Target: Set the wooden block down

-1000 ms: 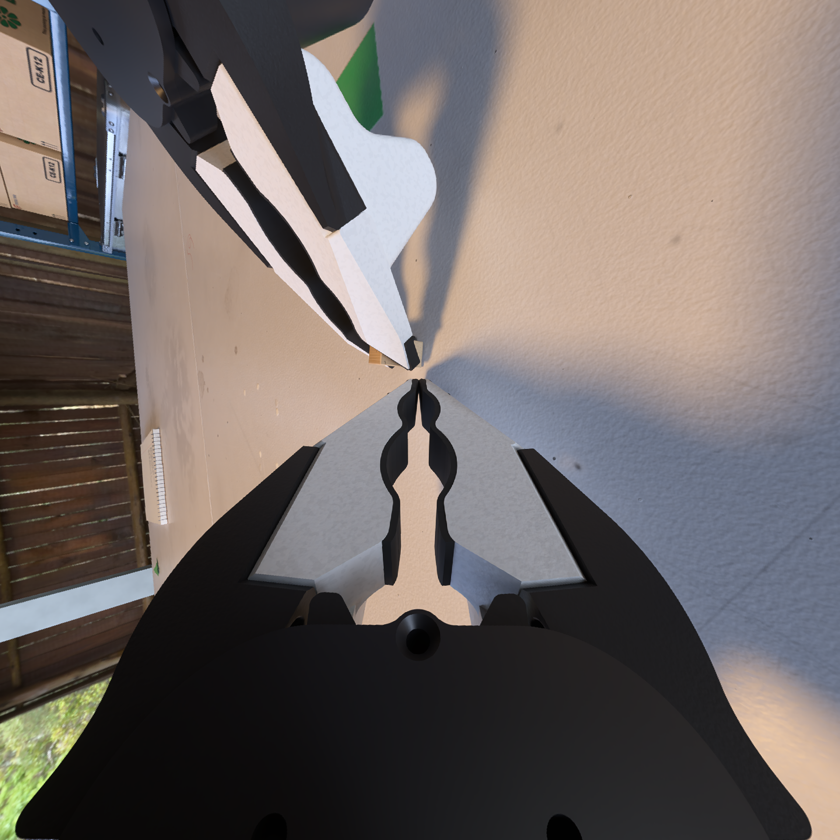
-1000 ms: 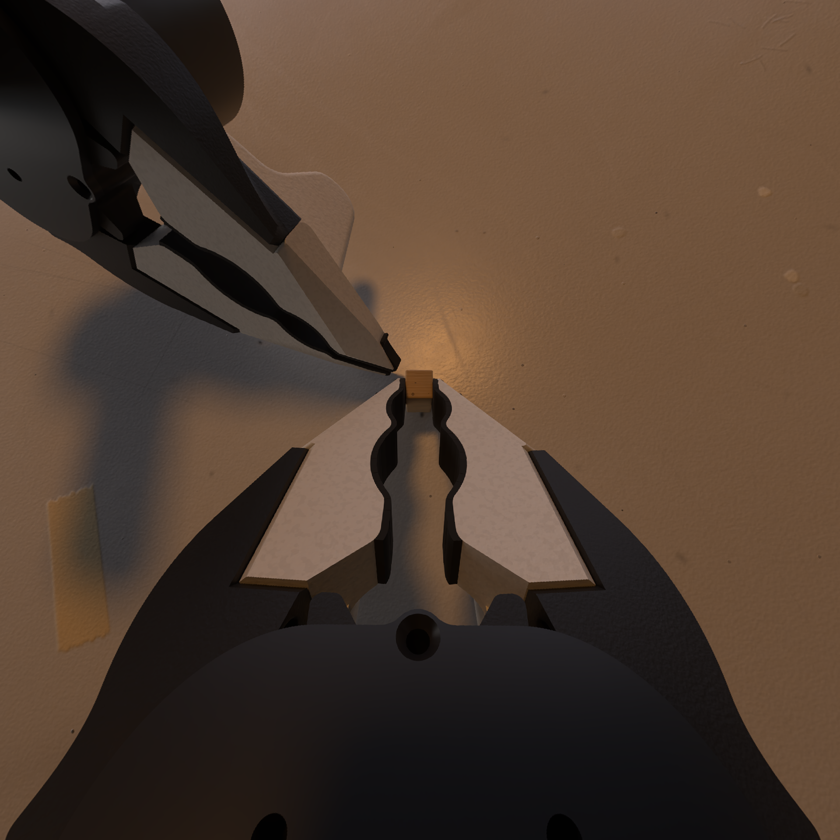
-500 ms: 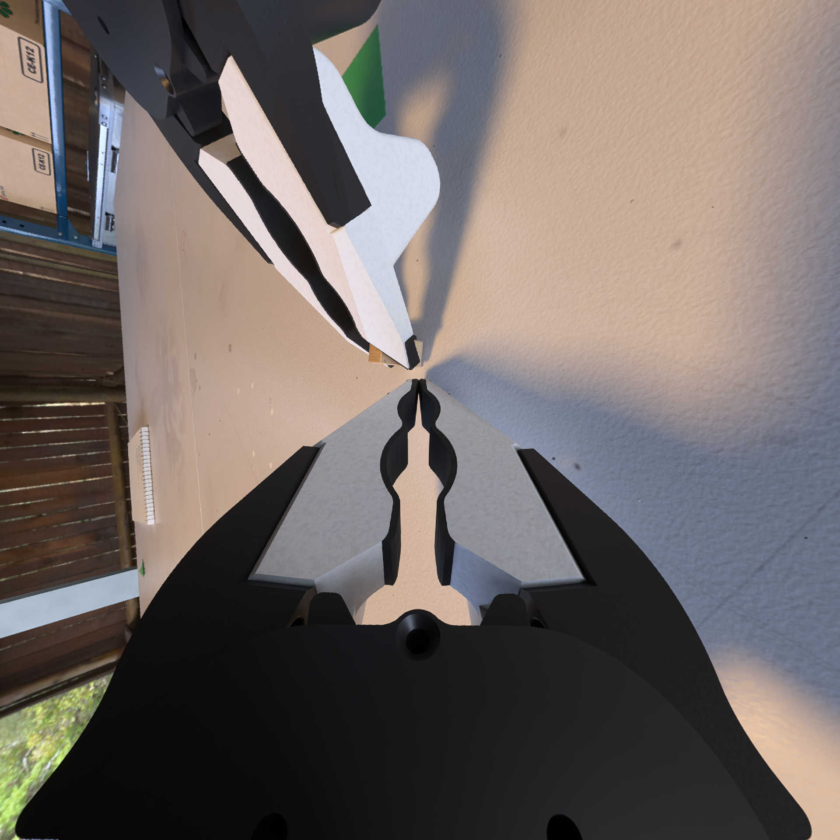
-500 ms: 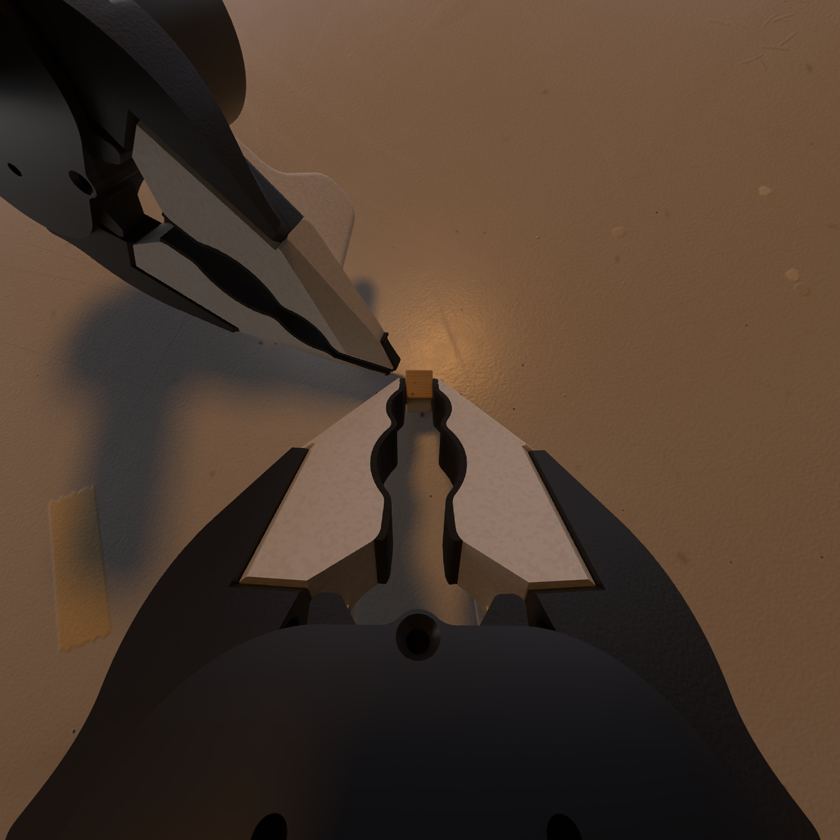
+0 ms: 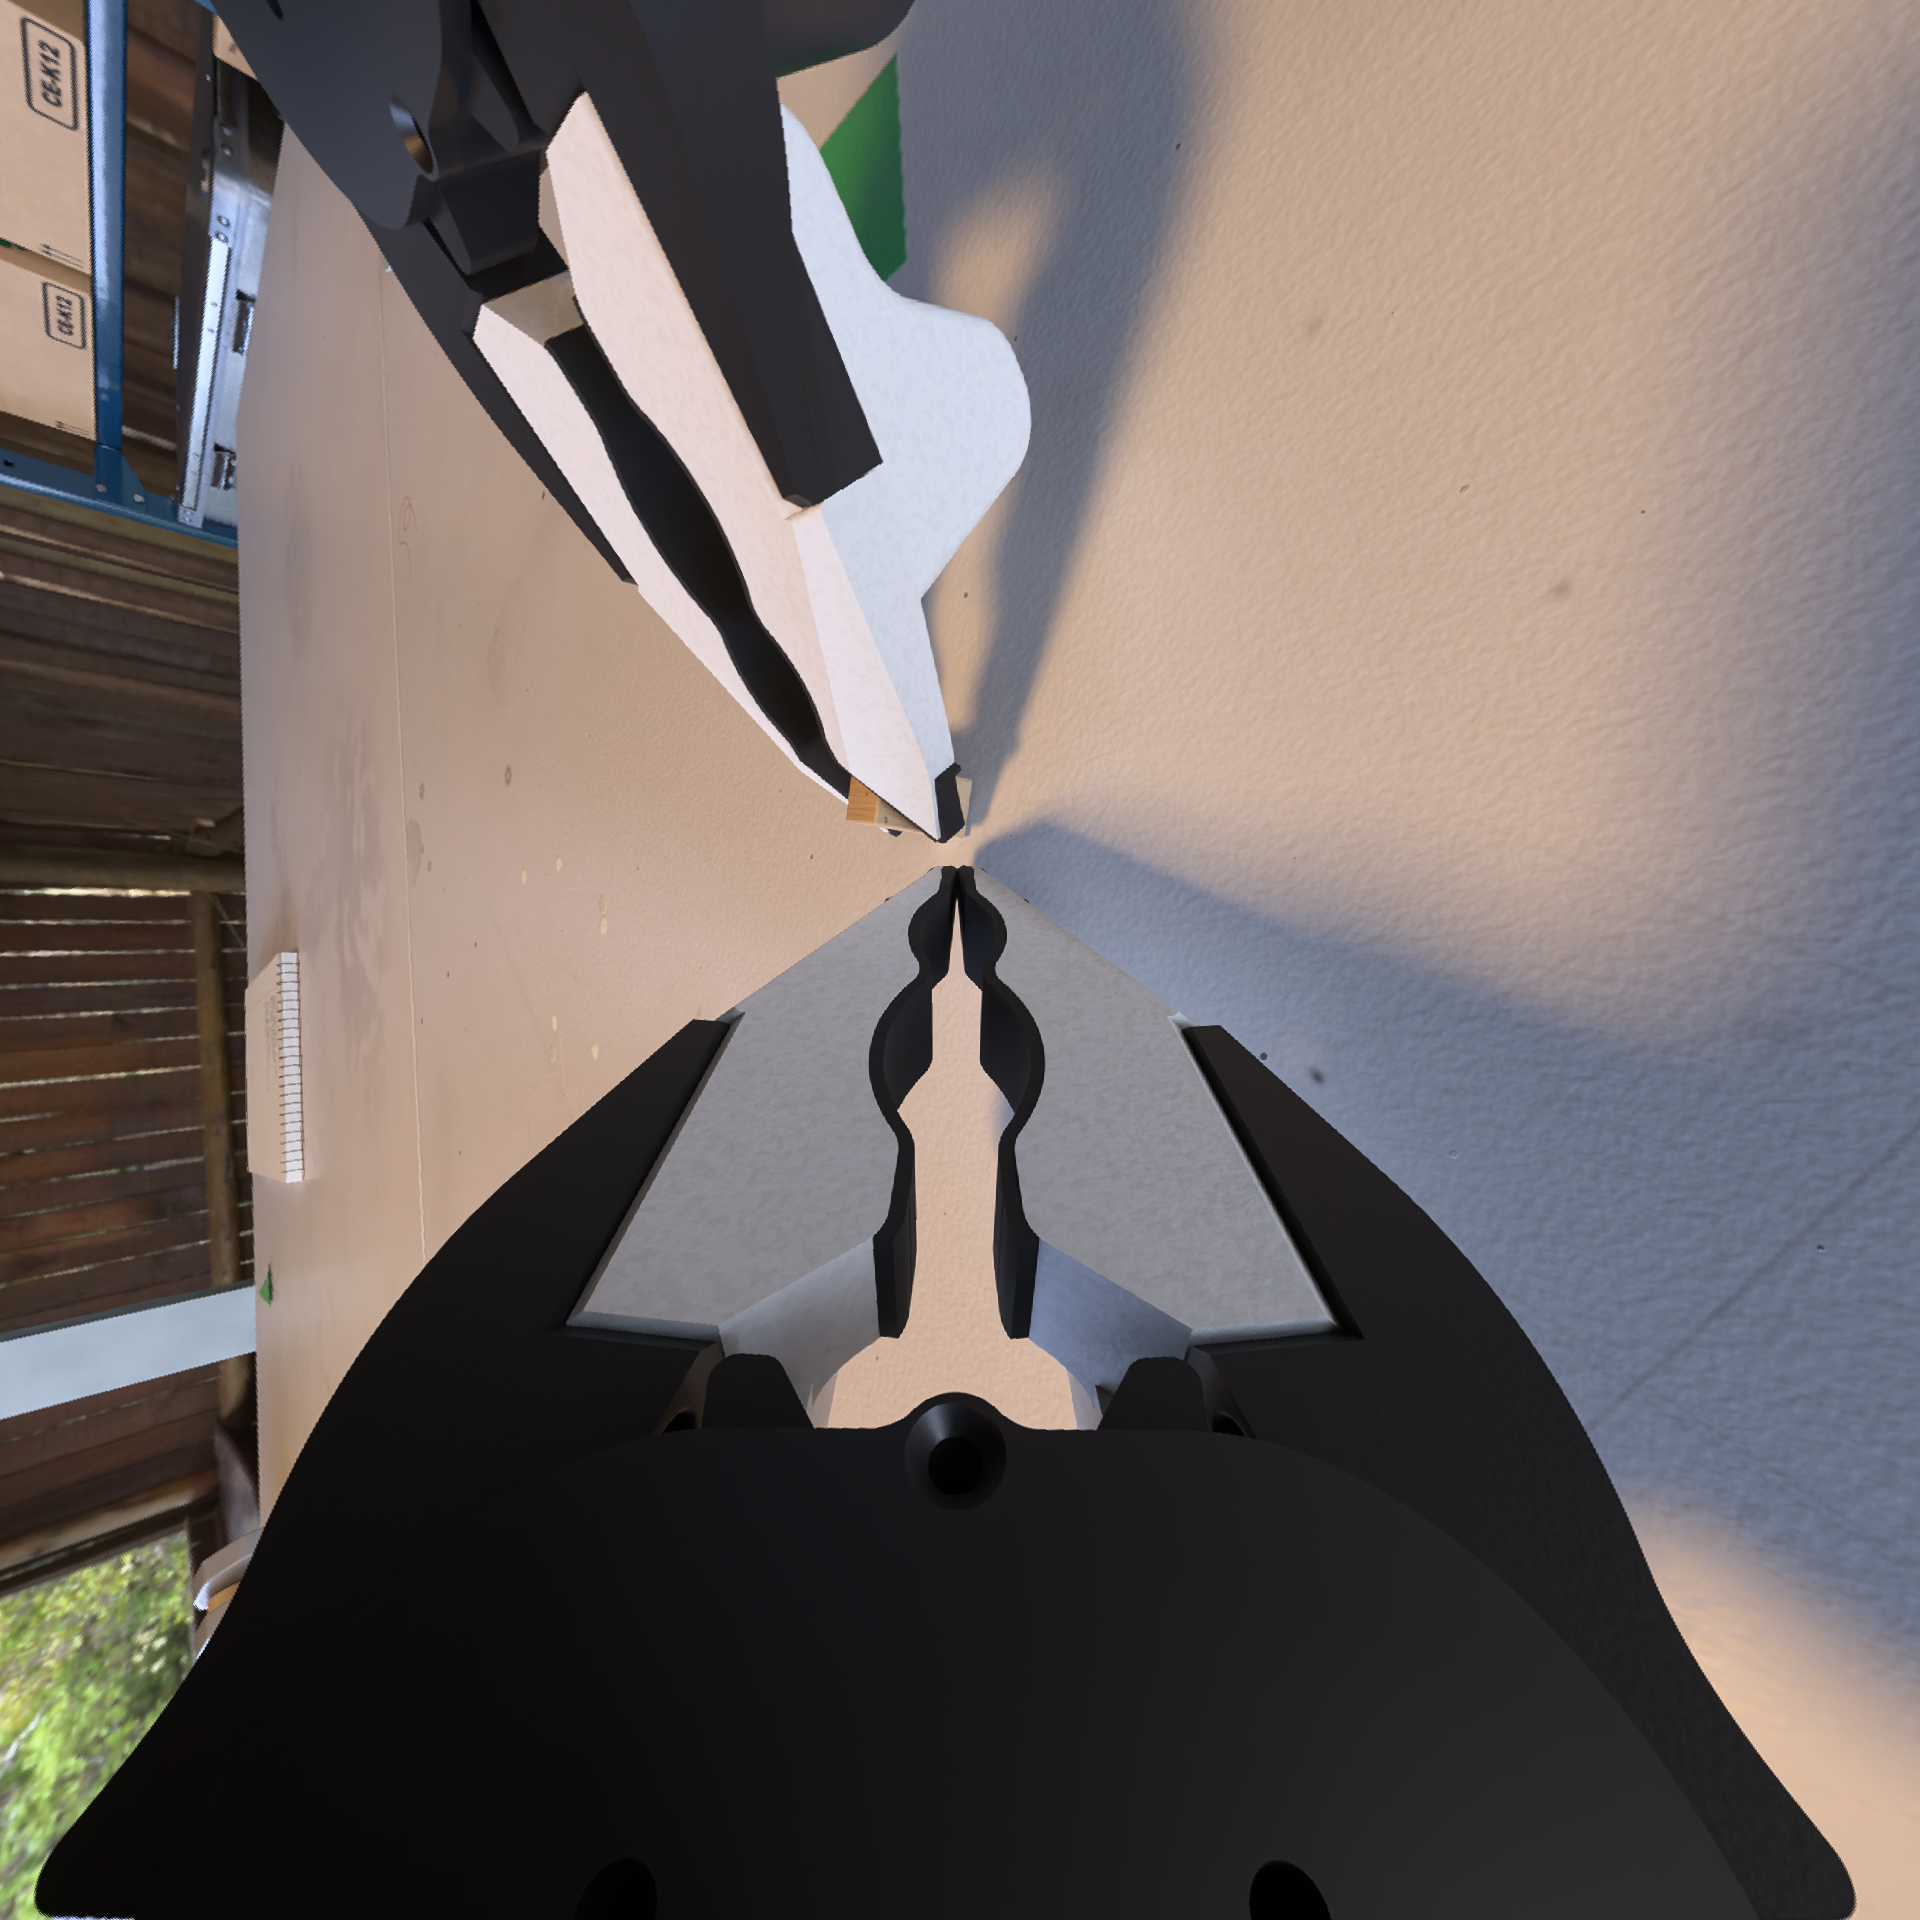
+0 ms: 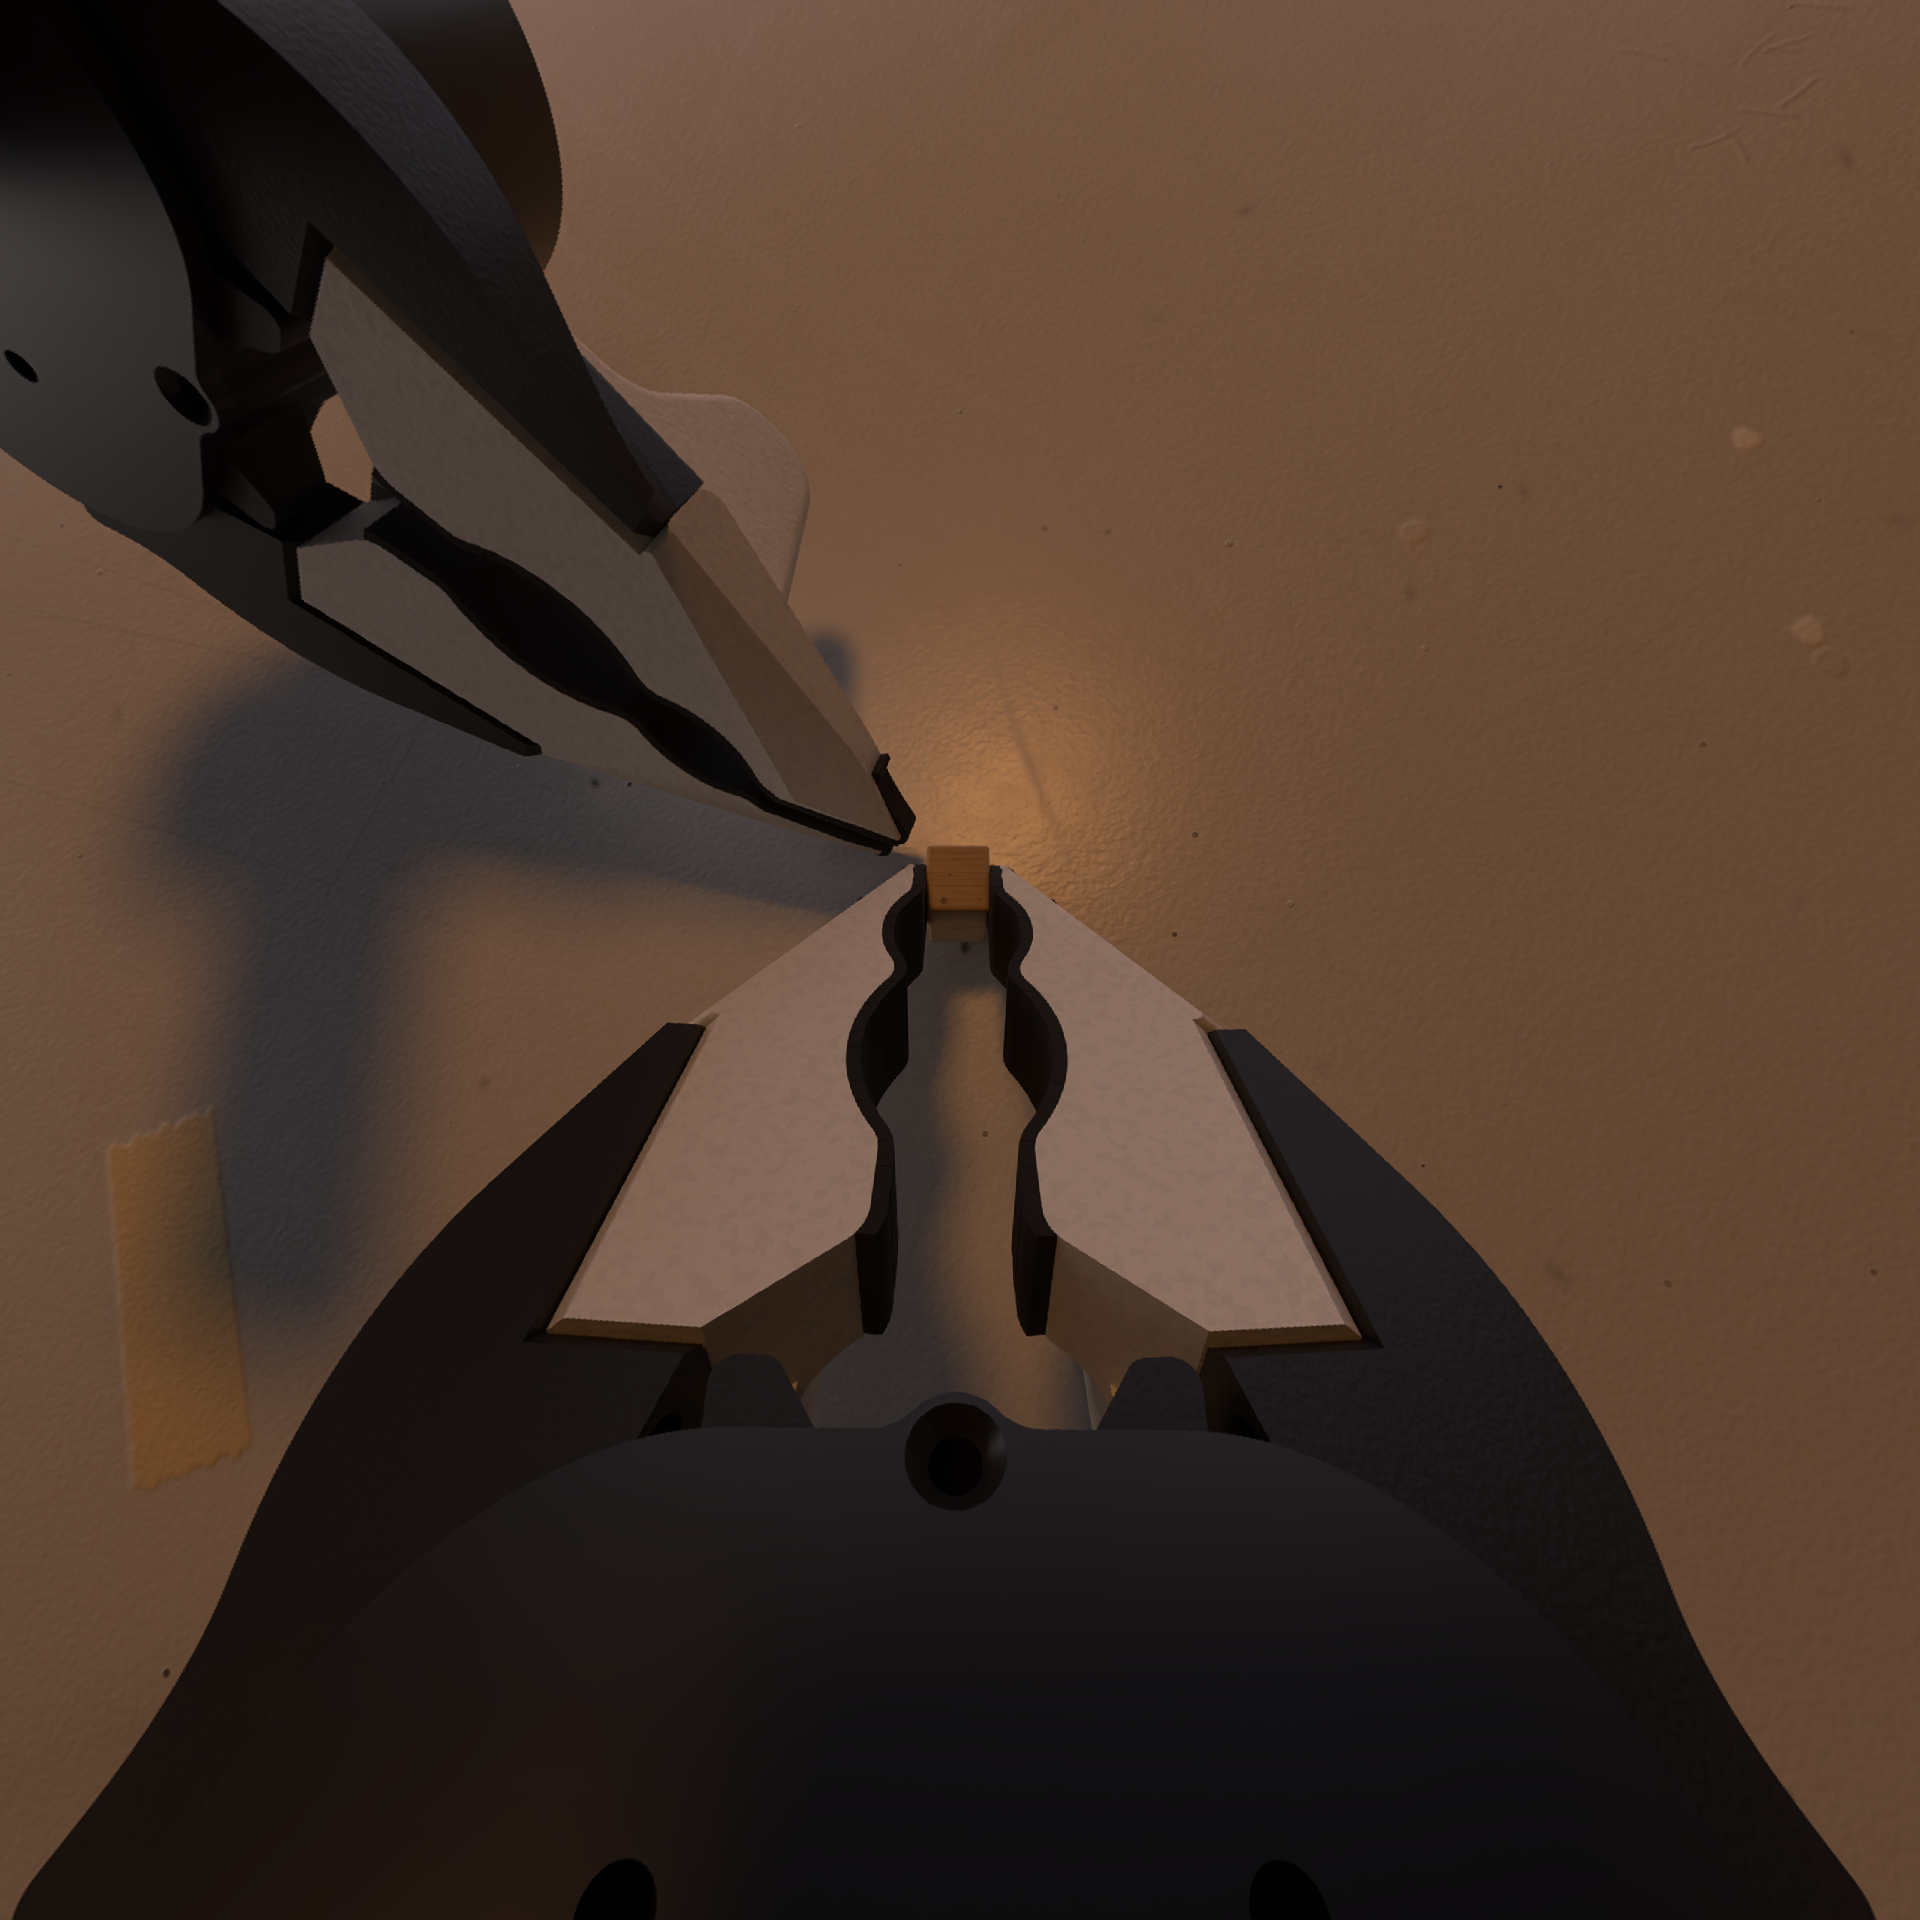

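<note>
A small wooden block (image 6: 957,878) sits clamped between the tips of my right gripper (image 6: 958,883), close above the tan table. In the left wrist view the block (image 5: 862,802) shows as a sliver at the tips of the right gripper (image 5: 920,816), which reaches in from the upper left. My left gripper (image 5: 955,878) is shut and empty, its tips just short of the right gripper's tips. In the right wrist view the left gripper (image 6: 896,826) comes in from the upper left, its tips just left of the block.
The tan table (image 5: 1455,520) fills most of both views. A strip of tape (image 6: 177,1299) lies on the table at the left. A white notepad (image 5: 278,1070) lies near the table edge. Cardboard boxes (image 5: 42,208) on a blue rack, a wooden wall and a green patch (image 5: 862,166) lie beyond.
Almost nothing has changed. The left wrist view has shifted slightly, with the background sliding a little; both grippers keep their hold and their places.
</note>
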You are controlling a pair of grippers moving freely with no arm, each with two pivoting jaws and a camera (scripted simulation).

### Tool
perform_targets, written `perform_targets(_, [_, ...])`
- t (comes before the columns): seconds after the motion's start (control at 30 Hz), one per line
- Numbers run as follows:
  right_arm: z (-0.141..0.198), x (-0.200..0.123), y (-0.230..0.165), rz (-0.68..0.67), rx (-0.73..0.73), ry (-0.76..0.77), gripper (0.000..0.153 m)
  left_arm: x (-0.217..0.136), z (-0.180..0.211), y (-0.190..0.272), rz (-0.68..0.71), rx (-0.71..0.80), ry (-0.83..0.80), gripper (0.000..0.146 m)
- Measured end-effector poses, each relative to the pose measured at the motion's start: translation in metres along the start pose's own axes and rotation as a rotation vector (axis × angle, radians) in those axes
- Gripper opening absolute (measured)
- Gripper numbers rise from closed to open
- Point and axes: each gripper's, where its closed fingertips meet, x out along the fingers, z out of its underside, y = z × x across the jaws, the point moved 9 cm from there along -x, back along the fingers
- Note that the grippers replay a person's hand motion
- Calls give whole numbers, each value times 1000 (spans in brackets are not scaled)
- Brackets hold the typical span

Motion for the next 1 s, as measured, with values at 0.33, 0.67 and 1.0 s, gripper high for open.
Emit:
perform_targets(0.33, [0,0,-1,6,-4,-3,11,-6,3,-7,-23,-51,19,0])
perform_targets(0.67, [0,0,-2,13,-9,-10,11,2,2,-3,-12,-21,-17,0])
perform_targets(1.0, [0,0,-2,6,-3,-7,11,3,2,-3,-12,-25,-17,0])
